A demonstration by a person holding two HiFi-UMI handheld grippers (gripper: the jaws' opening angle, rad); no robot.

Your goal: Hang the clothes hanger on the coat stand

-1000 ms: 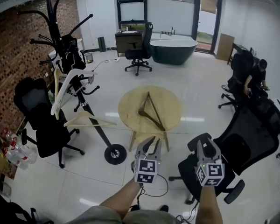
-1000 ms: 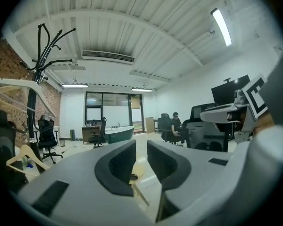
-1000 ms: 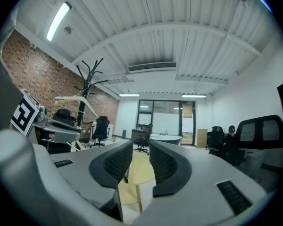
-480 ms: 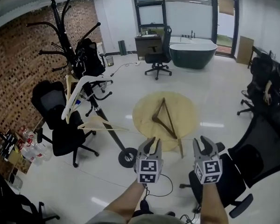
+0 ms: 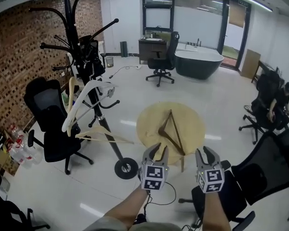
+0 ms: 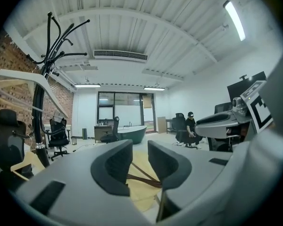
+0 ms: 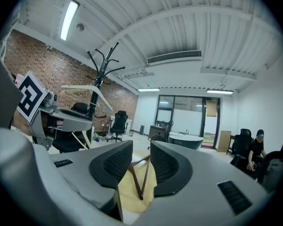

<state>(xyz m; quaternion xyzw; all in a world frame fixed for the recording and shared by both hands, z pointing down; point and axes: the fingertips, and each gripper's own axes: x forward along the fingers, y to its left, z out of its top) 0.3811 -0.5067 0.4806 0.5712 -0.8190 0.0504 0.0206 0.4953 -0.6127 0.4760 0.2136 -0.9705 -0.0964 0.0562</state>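
A dark wooden clothes hanger [image 5: 170, 128] lies flat on a small round wooden table [image 5: 149, 129] just beyond both grippers. The black coat stand [image 5: 85, 76] leans at the left on its round base [image 5: 125, 168]; a white hanger [image 5: 82, 105] and a pale wooden hanger [image 5: 104, 136] hang on it. My left gripper [image 5: 156, 150] and right gripper [image 5: 205, 153] point level at the table, side by side. Each is open with nothing between its pads. The dark hanger [image 6: 142, 178] [image 7: 138, 177] shows far off through both gaps.
Black office chairs stand left of the stand [image 5: 52, 121] and at the lower right [image 5: 260, 167]. Bottles [image 5: 17, 150] sit on the floor by the brick wall. A dark bathtub [image 5: 198, 62] and a desk chair [image 5: 161, 61] are at the back. A person [image 5: 275, 102] sits at the right.
Both grippers and the camera have moved forward, nearer the round table. The right gripper has drawn closer to the left one. The jaws have not changed.
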